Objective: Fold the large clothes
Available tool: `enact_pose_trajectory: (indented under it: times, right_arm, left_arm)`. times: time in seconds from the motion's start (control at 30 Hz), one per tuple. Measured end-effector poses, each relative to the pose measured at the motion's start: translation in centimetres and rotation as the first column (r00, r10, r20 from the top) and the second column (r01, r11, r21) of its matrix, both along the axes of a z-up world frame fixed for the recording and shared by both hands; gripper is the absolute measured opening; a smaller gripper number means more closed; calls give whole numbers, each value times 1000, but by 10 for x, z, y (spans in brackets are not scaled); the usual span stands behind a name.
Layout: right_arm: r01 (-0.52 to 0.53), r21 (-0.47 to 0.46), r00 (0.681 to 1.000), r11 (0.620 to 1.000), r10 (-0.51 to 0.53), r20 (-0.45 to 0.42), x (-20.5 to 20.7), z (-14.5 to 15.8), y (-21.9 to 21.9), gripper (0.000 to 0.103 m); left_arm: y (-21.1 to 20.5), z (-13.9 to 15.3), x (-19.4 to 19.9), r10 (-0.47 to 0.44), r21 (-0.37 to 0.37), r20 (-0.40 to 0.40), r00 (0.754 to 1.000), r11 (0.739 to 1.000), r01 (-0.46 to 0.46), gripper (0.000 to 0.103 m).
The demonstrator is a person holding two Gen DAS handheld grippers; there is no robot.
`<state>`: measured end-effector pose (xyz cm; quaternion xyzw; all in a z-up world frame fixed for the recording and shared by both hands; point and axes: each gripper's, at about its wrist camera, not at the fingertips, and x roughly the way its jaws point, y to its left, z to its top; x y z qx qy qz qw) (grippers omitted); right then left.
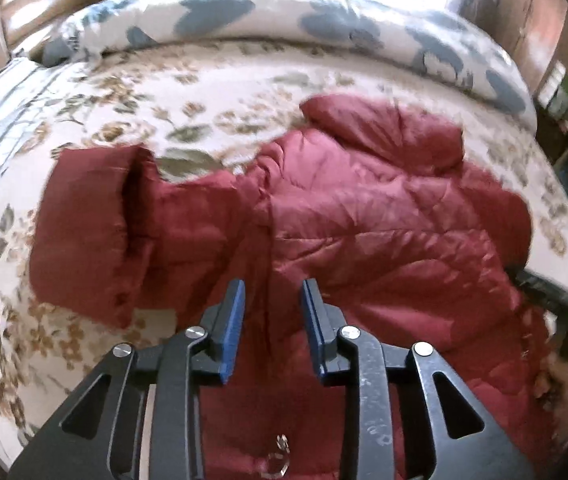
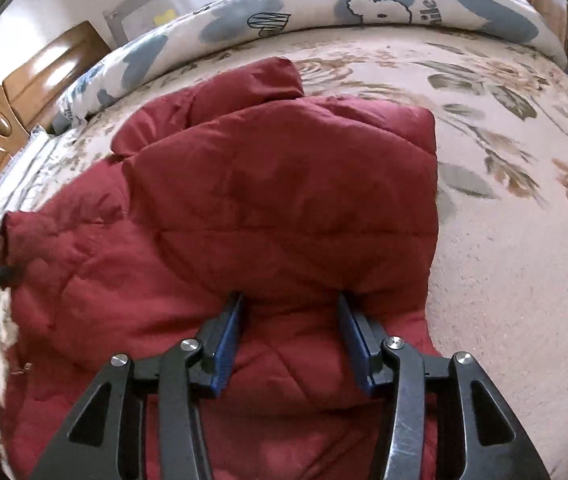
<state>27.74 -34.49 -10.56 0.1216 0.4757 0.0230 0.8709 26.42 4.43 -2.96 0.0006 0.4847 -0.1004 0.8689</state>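
Both tools hang with jaws apart, gripping nothing: the left gripper and right gripper hover over the red padded jacket, spread on the floral bedsheet. Its sleeve lies out toward nine o'clock, likely the next fold; the patterned duvet sits at twelve.

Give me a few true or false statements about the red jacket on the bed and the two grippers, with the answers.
1. The red jacket lies on a floral bedsheet. True.
2. The left gripper is shut on the jacket. False: its jaws stand open above the fabric, gripping nothing.
3. The right gripper has its jaws open. True.
4. The jacket's left-hand sleeve is already folded over the body. False: in the left wrist view it stretches out sideways on the sheet.
5. A blue-and-white quilt lies along the far edge of the bed. True.
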Motion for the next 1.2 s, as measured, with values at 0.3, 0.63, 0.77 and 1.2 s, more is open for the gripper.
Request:
enact_pose_trajectory:
  times: [0.3,0.63,0.77,1.2]
  right_arm:
    - [12,-47,1000,999,-12,6,1,-4,7,50]
    - [13,-56,1000,998,-12,22,-7,17,13,52]
    - [-58,-78,993,995,66,96,-14,43,40,56]
    - [-89,-114,996,989,89,-10,5,-6,51,57]
  left_arm:
    - [-56,-4,-10,-144,-54,14,989,988,144,27]
    - [-62,-68,16,-94,-30,-142,985,995,91,27]
    - [-64,-70,15,-100,-3,-139,985,995,100,27]
    - [-61,-76,14,-111,-15,-135,985,994,110,27]
